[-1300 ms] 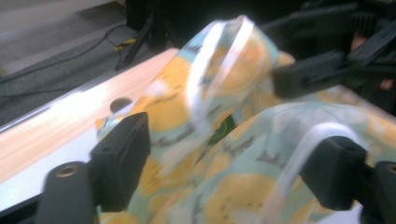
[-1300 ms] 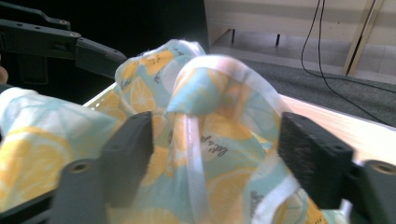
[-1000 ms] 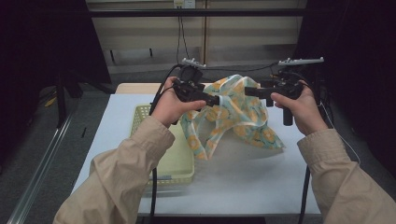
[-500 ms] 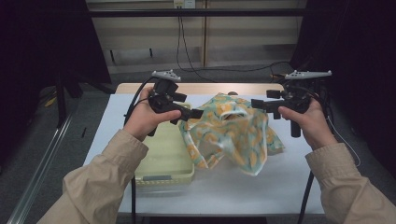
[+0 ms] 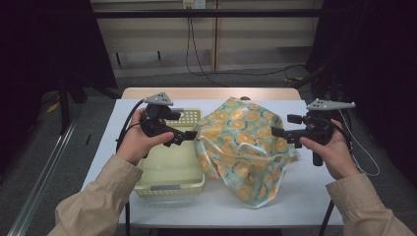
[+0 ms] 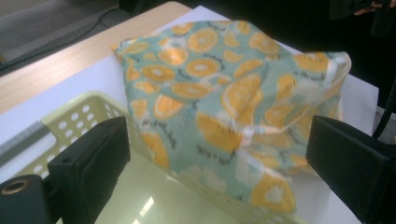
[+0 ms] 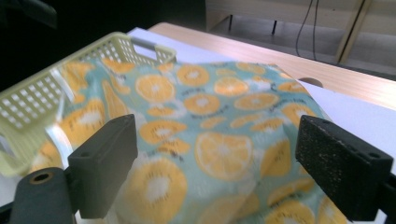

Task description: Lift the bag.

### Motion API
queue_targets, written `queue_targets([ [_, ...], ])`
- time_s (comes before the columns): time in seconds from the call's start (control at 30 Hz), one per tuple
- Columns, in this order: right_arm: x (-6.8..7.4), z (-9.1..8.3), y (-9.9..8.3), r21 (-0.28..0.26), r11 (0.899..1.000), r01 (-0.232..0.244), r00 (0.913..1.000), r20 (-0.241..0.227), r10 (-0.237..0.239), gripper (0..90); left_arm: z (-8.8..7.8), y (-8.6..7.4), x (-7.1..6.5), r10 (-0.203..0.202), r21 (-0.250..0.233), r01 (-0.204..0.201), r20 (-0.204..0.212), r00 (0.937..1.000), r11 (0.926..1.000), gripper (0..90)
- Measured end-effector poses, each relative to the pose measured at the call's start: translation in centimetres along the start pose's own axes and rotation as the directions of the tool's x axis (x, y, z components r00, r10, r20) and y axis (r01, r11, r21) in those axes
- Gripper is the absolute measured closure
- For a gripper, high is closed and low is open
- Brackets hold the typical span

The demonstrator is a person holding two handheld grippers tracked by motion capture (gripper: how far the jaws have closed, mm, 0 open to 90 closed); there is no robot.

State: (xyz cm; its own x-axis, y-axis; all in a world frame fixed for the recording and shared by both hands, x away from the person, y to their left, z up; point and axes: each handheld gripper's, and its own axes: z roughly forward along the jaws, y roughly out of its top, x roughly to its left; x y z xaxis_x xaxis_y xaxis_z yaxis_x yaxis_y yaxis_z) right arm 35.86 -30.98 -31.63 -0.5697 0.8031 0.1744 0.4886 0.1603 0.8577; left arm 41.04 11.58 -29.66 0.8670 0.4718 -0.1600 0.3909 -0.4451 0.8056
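Note:
A mint cloth printed with orange slices [image 5: 241, 142] lies crumpled on the white table [image 5: 305, 196], its left edge draped over the right rim of a pale yellow basket [image 5: 169, 187]. My left gripper [image 5: 189, 137] hovers over the basket and points right at the cloth; its jaws have just opened a little wider. In the left gripper view the left gripper [image 6: 224, 163] is open, with the cloth [image 6: 224, 93] ahead and no pad on it. My right gripper [image 5: 278, 132] points left at the cloth's right side. The right gripper [image 7: 217, 158] is open above the cloth [image 7: 210, 121].
The basket [image 6: 74, 116] has perforated walls and shows nothing inside; its far rim [image 7: 37, 98] rises behind the cloth. A wooden strip [image 5: 206, 92] runs along the table's far edge. Cables trail from both grippers off the table's sides.
Both hands have moved apart and downward. The cloth, earlier bunched up between the two grippers at the centre, has spread and settled onto the table and the basket's rim.

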Motion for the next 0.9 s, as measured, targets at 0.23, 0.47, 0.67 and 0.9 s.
queue_targets([
  [0.23,0.3,-0.5,-2.5,0.010,1.000,0.015,0.9999,0.001,-0.015,13.7,-0.2,-2.6,0.1,-0.008,0.014,0.008,-0.013,0.9999,0.9999,6.8],
  [0.47,0.5,-1.0,-4.2,0.013,1.000,0.027,0.9996,0.010,-0.027,13.8,-0.8,-4.3,-0.1,-0.009,0.016,0.009,-0.016,0.9998,0.9998,6.9],
  [0.67,0.7,-1.3,-5.7,0.018,0.999,0.028,0.9996,0.004,-0.029,14.1,-1.6,-5.6,-0.4,-0.015,-0.004,0.015,-0.016,0.9998,0.9999,6.9],
  [0.9,0.7,-1.4,-7.0,0.028,0.999,0.038,0.9992,0.007,-0.038,14.3,-2.9,-7.1,-0.7,-0.031,-0.022,0.030,-0.030,0.9991,0.9993,6.9],
])
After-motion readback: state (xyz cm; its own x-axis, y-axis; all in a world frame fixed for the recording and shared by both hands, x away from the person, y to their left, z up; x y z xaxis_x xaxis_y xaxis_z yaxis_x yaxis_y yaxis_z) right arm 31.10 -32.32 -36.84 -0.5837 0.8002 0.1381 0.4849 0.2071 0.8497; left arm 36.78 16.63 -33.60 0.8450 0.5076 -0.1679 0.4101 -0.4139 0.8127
